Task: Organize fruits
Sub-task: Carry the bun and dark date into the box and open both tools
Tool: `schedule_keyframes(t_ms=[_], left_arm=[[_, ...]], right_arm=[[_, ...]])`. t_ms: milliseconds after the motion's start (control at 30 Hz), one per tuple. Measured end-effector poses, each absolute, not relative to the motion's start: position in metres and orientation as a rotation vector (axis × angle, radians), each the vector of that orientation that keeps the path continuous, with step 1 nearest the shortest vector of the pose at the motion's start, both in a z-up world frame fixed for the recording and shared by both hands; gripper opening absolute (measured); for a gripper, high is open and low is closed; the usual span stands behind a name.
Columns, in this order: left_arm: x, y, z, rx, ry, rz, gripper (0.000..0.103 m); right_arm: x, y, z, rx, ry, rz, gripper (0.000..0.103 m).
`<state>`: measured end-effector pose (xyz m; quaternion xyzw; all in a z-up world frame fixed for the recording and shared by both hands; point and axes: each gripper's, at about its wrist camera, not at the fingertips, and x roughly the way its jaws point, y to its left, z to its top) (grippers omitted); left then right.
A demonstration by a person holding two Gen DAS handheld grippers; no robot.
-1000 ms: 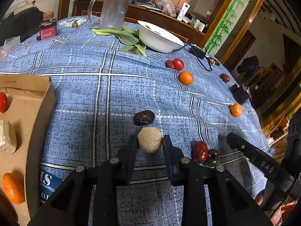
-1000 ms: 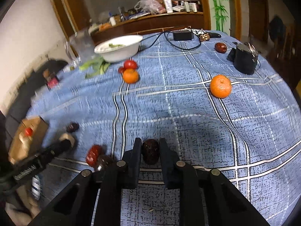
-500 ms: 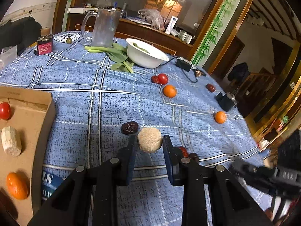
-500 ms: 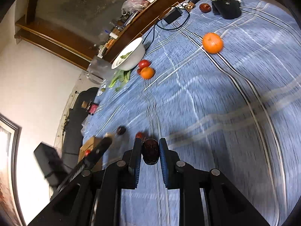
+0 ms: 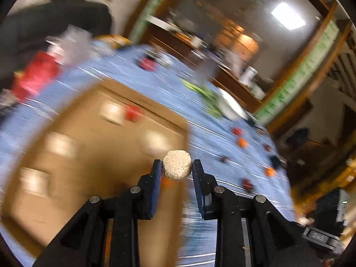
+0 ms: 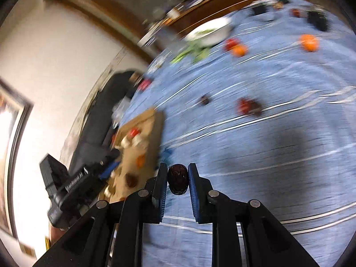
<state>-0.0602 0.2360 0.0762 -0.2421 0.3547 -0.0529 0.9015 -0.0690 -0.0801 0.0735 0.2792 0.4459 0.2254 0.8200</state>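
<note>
My left gripper [image 5: 177, 166] is shut on a round beige grainy ball [image 5: 177, 165] and holds it in the air over the right edge of the cardboard box [image 5: 89, 155]. My right gripper [image 6: 178, 178] is shut on a dark brown date [image 6: 178, 179] above the blue checked cloth [image 6: 267, 133], just right of the same box [image 6: 142, 142]. The left gripper's body [image 6: 73, 184] shows at the box in the right wrist view. Both views are motion-blurred. The box holds a red fruit [image 5: 132, 112], an orange fruit [image 6: 140, 160] and pale pieces.
On the cloth lie oranges [image 6: 309, 42], red fruits [image 6: 244, 106], a dark date [image 6: 204, 99], a white bowl [image 6: 209, 32] with greens and dark gadgets [image 6: 318, 21]. A sideboard stands behind the table. A dark chair [image 6: 100, 122] is beside the box.
Both grippers have lifted their fruits off the cloth and swung left toward the cardboard box. The left gripper is now over the box's edge; the right is close beside it.
</note>
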Motion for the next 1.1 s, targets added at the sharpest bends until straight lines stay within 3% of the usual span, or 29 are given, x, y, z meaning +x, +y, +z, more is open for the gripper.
schedule_keyframes(t_ms=[300, 667, 700, 800, 833, 900, 1100], left_arm=[[-0.079, 0.301, 0.062, -0.406, 0.762, 0.095, 0.027], [-0.071, 0.310, 0.040, -0.403, 0.814, 0.070, 0.027], [-0.071, 0.311, 0.040, -0.408, 0.811, 0.068, 0.028], [-0.072, 0.316, 0.040, -0.432, 0.805, 0.073, 0.044], [-0.073, 0.318, 0.040, -0.443, 0.804, 0.073, 0.046], [-0.074, 0.320, 0.041, -0.460, 0.803, 0.068, 0.046], [-0.085, 0.310, 0.058, -0.404, 0.765, 0.075, 0.050]], right_arm=[[-0.055, 0.064, 0.081, 0.284, 0.989, 0.620, 0.021], [0.007, 0.132, 0.054, 0.165, 1.043, 0.575, 0.021], [0.009, 0.135, 0.052, 0.157, 1.044, 0.571, 0.021], [0.011, 0.143, 0.046, 0.143, 1.046, 0.573, 0.022], [0.011, 0.143, 0.046, 0.140, 1.040, 0.570, 0.027], [0.007, 0.142, 0.048, 0.137, 1.024, 0.564, 0.034], [-0.010, 0.121, 0.066, 0.164, 0.960, 0.540, 0.035]])
